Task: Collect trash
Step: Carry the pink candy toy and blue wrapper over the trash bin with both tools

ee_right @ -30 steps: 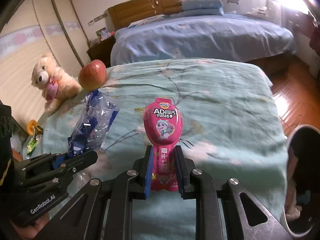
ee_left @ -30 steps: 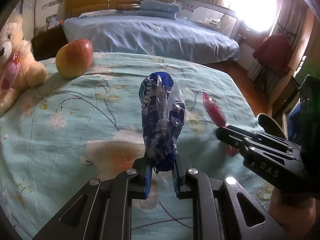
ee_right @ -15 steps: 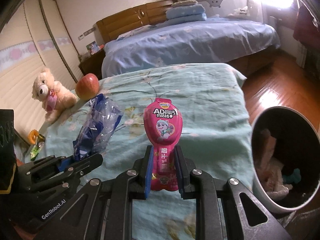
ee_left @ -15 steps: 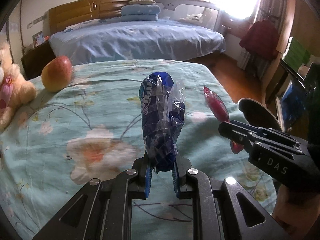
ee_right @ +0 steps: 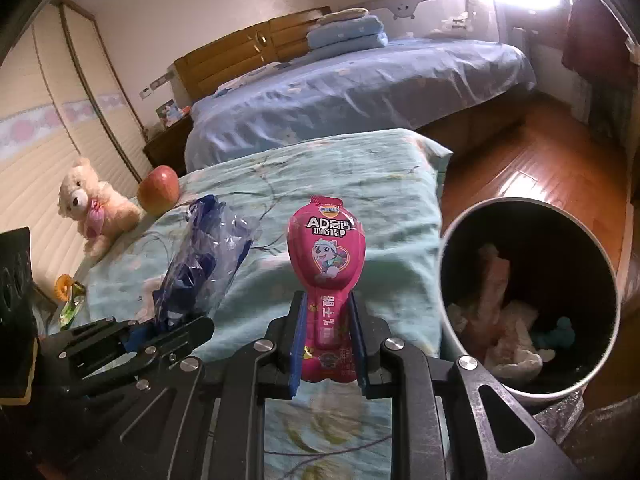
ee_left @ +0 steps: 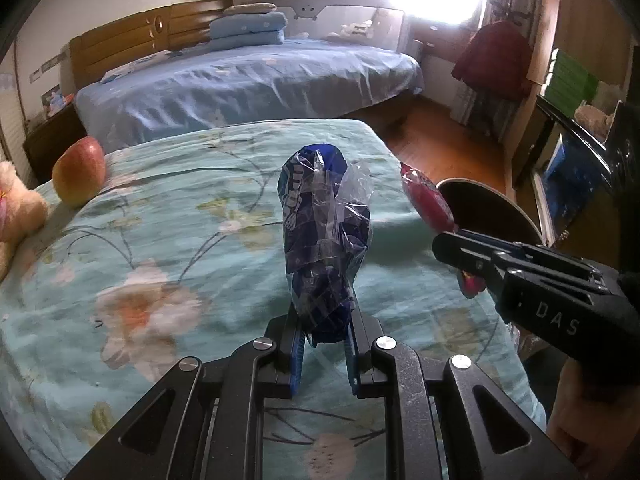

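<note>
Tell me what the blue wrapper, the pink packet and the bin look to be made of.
Blue wrapper: thin clear plastic film with blue print; it crinkles and light shows through it.
Pink packet: glossy printed plastic or foil laminate, judging by its sheen and flat sealed top edge.
Bin: pale smooth wall with a thin rim, dark inside; painted metal or hard plastic, I can't tell which.

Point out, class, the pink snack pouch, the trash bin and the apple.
pink snack pouch (ee_right: 327,256), right wrist view, printed front.
trash bin (ee_right: 448,312), right wrist view, near left wall.
apple (ee_left: 79,171), left wrist view, middle of its skin.
</note>
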A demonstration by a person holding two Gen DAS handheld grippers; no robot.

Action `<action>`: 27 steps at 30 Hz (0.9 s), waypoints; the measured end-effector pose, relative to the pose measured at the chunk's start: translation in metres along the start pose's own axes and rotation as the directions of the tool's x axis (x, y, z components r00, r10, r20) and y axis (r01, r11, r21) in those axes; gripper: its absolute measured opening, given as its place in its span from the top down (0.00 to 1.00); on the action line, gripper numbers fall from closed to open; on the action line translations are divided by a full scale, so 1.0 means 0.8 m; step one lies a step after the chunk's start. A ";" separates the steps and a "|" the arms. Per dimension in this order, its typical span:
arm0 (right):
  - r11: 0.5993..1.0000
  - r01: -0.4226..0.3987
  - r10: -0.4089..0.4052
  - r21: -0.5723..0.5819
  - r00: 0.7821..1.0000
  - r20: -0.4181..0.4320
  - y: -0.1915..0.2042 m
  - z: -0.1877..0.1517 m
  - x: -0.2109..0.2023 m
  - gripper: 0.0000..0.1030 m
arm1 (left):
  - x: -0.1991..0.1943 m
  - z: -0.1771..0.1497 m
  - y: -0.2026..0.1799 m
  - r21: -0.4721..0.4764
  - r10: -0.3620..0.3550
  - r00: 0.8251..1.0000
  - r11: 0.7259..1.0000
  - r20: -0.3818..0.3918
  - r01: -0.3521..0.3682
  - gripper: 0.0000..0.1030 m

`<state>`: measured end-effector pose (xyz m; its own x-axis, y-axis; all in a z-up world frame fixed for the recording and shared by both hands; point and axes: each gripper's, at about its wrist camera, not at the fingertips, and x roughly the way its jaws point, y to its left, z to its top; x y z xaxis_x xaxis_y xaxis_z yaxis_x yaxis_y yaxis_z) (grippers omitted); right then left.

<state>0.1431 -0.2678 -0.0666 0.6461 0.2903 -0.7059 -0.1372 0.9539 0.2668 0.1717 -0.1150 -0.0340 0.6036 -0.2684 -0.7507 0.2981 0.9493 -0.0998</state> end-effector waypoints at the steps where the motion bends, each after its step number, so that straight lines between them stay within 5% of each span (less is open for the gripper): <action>1: 1.000 0.004 -0.004 0.004 1.000 0.002 -0.003 0.000 -0.001 0.80 | 0.001 0.001 -0.002 0.003 -0.004 1.000 1.000 -0.002 0.004 0.85; 27: 0.991 0.084 -0.087 0.109 0.996 0.028 -0.081 -0.002 -0.030 0.80 | 0.037 0.024 -0.062 0.108 -0.069 0.997 0.992 -0.021 0.071 0.85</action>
<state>0.1351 -0.3364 -0.0682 0.6767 0.2037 -0.7076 0.0000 0.9610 0.2766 0.1887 -0.1731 -0.0389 0.5662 -0.3299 -0.7554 0.4181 0.9047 -0.0817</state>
